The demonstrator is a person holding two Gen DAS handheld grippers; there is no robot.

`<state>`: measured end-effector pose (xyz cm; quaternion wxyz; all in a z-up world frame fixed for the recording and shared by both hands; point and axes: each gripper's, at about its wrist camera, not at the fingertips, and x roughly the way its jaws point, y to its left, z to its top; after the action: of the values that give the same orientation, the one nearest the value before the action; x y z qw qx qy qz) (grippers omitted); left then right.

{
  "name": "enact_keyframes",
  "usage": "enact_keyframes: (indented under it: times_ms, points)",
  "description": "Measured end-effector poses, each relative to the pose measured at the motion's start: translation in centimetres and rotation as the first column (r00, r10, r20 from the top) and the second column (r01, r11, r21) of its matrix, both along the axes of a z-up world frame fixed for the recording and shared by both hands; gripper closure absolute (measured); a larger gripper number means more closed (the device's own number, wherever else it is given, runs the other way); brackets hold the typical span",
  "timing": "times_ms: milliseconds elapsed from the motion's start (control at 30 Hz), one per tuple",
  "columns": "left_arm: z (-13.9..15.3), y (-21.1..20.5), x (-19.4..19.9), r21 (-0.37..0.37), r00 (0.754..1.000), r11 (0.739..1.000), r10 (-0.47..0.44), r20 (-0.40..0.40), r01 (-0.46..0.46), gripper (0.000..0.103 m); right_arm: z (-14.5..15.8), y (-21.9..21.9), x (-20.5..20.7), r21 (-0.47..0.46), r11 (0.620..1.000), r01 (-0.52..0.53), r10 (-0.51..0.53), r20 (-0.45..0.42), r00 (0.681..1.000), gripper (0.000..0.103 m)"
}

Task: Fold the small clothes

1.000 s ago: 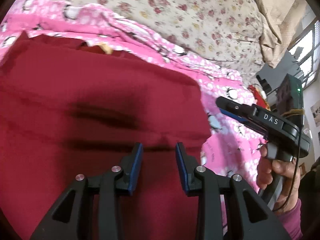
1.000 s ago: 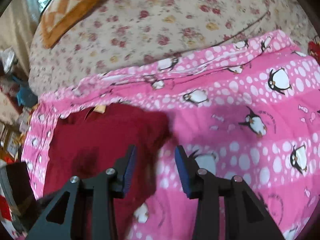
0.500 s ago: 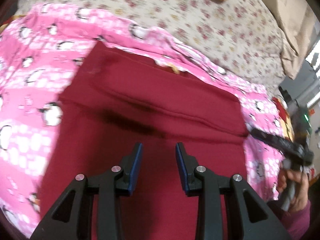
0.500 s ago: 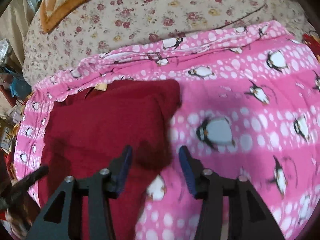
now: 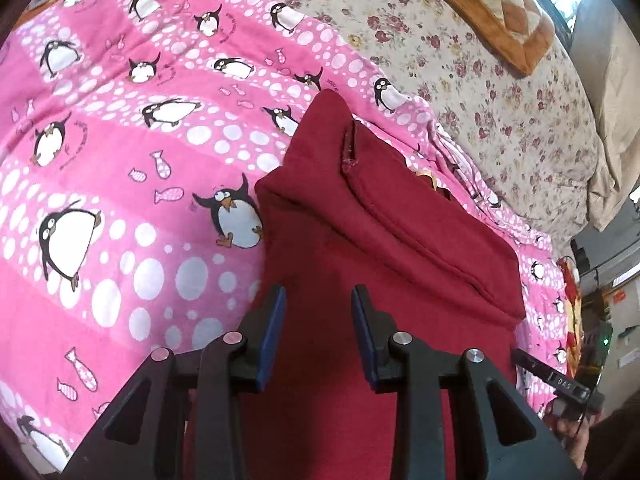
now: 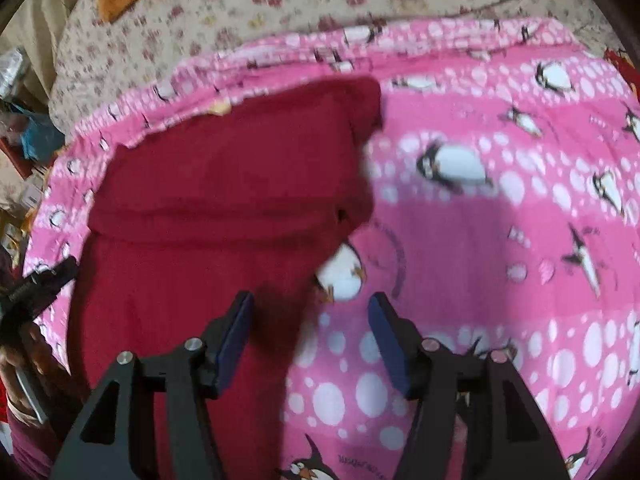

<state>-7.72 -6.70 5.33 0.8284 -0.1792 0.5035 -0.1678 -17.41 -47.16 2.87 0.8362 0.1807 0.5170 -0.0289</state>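
Observation:
A dark red garment (image 5: 380,248) lies flat on a pink penguin-print blanket (image 5: 120,160), with a folded band across its far part. My left gripper (image 5: 319,330) is open and empty above the garment's near left part. In the right wrist view the garment (image 6: 224,200) fills the left half. My right gripper (image 6: 311,336) is open and empty, above the garment's right edge where it meets the blanket (image 6: 500,220). The right gripper also shows in the left wrist view (image 5: 560,380) at the lower right, held in a hand.
A floral bedsheet (image 5: 500,80) lies beyond the blanket, with an orange checked cushion (image 5: 500,12) at the far side. Clutter stands off the bed at the left in the right wrist view (image 6: 24,136). The other hand-held gripper (image 6: 36,284) shows at the left edge.
Both grippers have pulled back and up from the garment. The left view has swung left, so more blanket shows. The right gripper's jaws have opened wider.

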Motion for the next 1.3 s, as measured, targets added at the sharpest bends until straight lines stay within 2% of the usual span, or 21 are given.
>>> enact_keyframes:
  times_ms: [167,300,467,633,733,833,1000,1167,1300]
  points:
    - [0.7,-0.3,-0.4,0.051,0.999,0.999,-0.022,0.050,0.020,0.091,0.5,0.5,-1.6,0.067,0.998,0.004,-0.007,0.041,0.999,0.040]
    - [1.5,-0.2,-0.6,0.057,0.996,0.998,-0.023,0.089,0.018,0.091,0.6,1.3,-1.9,0.054,0.998,-0.025,0.023,0.040,0.999,0.040]
    - [1.3,-0.5,0.2,0.012,0.997,1.000,0.002,0.075,-0.003,0.091,0.2,1.8,-1.5,0.073,0.997,-0.027,0.024,0.039,0.999,0.038]
    - [1.2,-1.0,0.3,0.044,0.998,0.999,-0.013,0.069,0.010,0.091,0.2,1.9,-2.0,0.078,0.997,-0.031,0.027,0.052,0.998,0.038]
    - [1.4,-1.1,-0.5,0.078,0.997,0.996,-0.038,0.072,0.033,0.091,0.4,2.1,-2.3,0.073,0.997,-0.040,0.038,0.026,0.999,0.036]
    - [1.4,-0.7,-1.7,0.109,0.997,0.993,-0.061,0.049,0.055,0.091,0.4,2.7,-3.6,0.076,0.995,-0.070,0.071,-0.005,0.997,0.034]
    - [1.1,0.7,-4.7,0.113,0.992,0.985,-0.127,-0.011,0.128,0.091,0.1,4.2,-7.0,0.110,0.983,-0.149,0.156,-0.057,0.986,0.033]
    - [-0.1,2.9,-8.2,0.132,0.986,0.978,-0.154,-0.069,0.162,0.091,-1.1,6.1,-10.8,0.156,0.967,-0.204,0.223,-0.116,0.968,0.032]
    - [-0.5,4.2,-11.2,0.148,0.982,0.972,-0.173,-0.081,0.183,0.091,-2.6,8.1,-13.4,0.199,0.946,-0.255,0.286,-0.150,0.946,0.032]
